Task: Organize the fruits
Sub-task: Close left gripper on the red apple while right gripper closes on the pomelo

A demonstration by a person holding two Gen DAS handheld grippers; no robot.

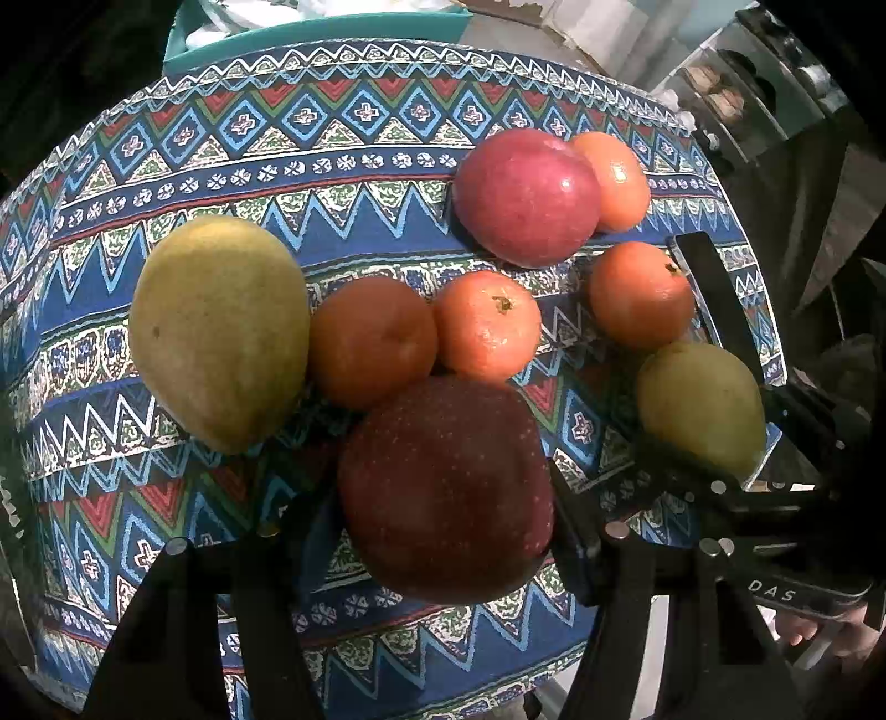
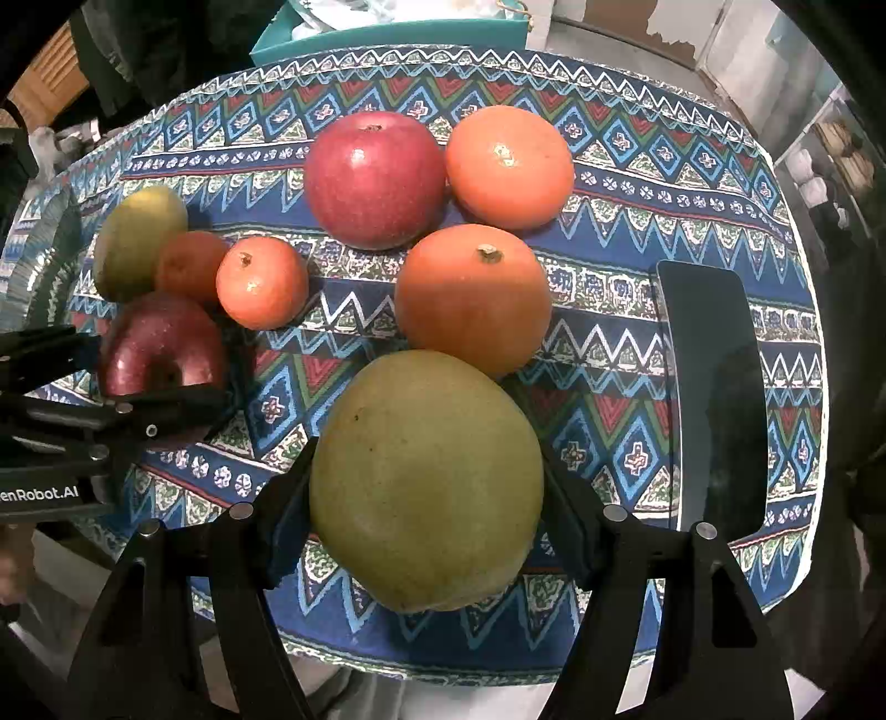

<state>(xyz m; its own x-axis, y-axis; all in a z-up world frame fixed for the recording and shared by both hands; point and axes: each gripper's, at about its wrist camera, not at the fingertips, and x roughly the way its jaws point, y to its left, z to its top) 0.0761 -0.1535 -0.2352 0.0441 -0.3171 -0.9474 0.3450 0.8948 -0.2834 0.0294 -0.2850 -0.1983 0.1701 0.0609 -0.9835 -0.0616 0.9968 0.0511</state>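
My left gripper [image 1: 443, 531] is shut on a dark red apple [image 1: 446, 490]; it shows in the right wrist view [image 2: 160, 349] too. My right gripper [image 2: 426, 520] is shut on a green pear [image 2: 426, 479], which also shows in the left wrist view [image 1: 700, 407]. On the patterned cloth [image 1: 354, 232] lie a second pear [image 1: 219, 332], a lighter red apple [image 1: 526, 196] and several oranges, two of them [image 1: 371, 340] [image 1: 487, 327] just beyond the dark apple. In the right wrist view an orange [image 2: 470, 299] touches the held pear's far side.
A dark phone-like slab [image 2: 714, 387] lies on the cloth's right side. A teal box [image 2: 387, 33] stands behind the table. Shelving [image 1: 764, 94] stands at the far right.
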